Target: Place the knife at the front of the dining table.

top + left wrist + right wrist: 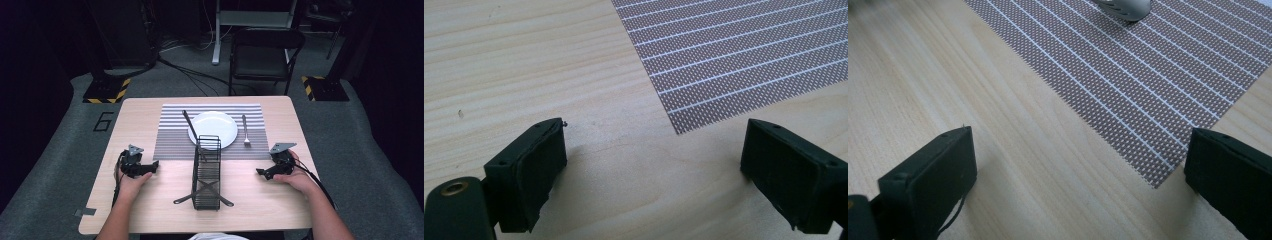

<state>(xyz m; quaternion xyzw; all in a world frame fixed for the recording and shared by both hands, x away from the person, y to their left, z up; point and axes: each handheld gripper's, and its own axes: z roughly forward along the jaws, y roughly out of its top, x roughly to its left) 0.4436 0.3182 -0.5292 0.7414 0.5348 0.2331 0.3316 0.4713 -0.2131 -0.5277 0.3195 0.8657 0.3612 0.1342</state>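
Wire rack [206,172] stands mid-surface [150,205]; left tongs [152,167] and right tongs [261,173] flank it, both resting well apart from it.

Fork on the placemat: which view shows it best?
High view. The whole fork lies on the striped placemat right of the plate. The right gripper view catches a blurred silver end at its top edge, likely the fork; the left gripper view shows placemat and table.

High view overlooks table [150,190]; gripper views share placemat [744,55].

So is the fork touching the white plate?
Apart. The high view shows the fork lying to the right of the plate, with a strip of striped placemat between them.
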